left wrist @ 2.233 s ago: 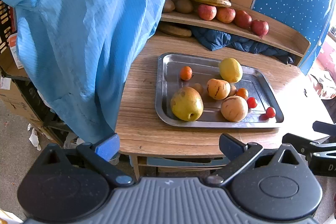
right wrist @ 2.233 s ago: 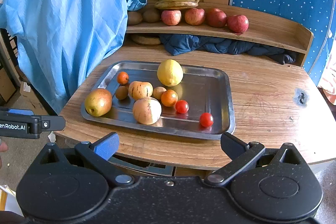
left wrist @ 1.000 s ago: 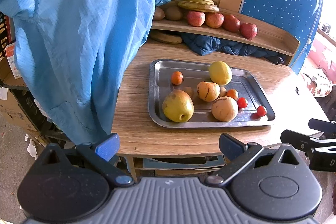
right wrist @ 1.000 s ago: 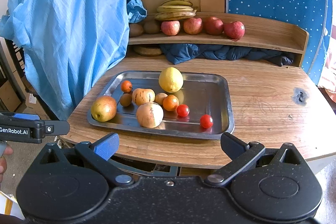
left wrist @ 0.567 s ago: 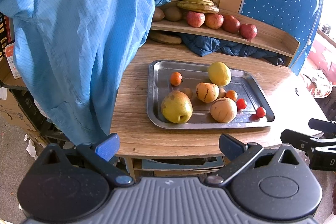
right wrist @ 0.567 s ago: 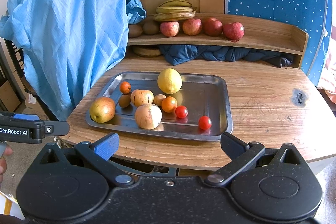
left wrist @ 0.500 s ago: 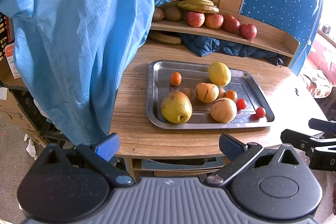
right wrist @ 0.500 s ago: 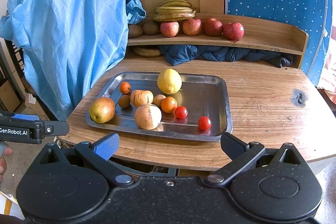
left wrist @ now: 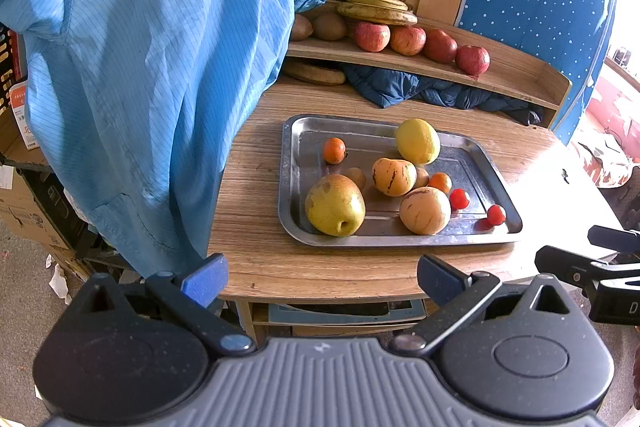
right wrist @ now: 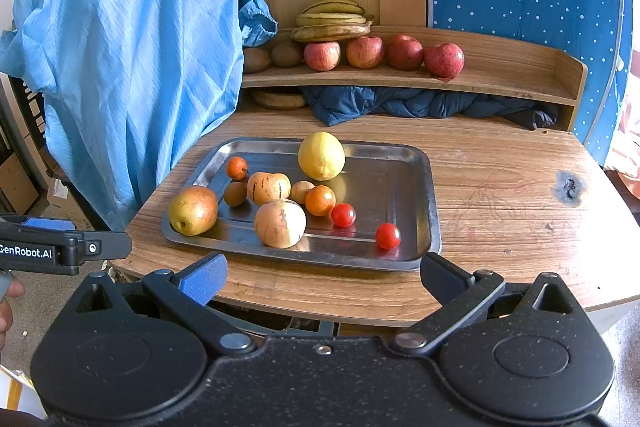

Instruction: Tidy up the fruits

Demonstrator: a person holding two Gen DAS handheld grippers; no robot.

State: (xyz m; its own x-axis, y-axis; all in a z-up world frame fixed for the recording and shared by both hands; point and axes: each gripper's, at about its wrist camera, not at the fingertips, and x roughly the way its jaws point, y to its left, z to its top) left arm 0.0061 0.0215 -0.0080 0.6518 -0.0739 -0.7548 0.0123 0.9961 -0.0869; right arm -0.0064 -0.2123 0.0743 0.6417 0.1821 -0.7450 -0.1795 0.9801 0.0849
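I am looking at a metal tray [right wrist: 430, 187] sitting on the wooden desk [right wrist: 500, 195], holding a yellow lemon [right wrist: 321, 155], a yellow-green pear [right wrist: 193, 210], two striped tan melons, small oranges and two red cherry tomatoes [right wrist: 387, 235]. Both the left tongs [left wrist: 320, 277] and the right tongs [right wrist: 322, 275] are hanging wide apart, gripping nothing, short of the desk's near edge.

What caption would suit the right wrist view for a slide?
Open right tool faces a steel tray of mixed fruit, with apples and bananas on the shelf behind.
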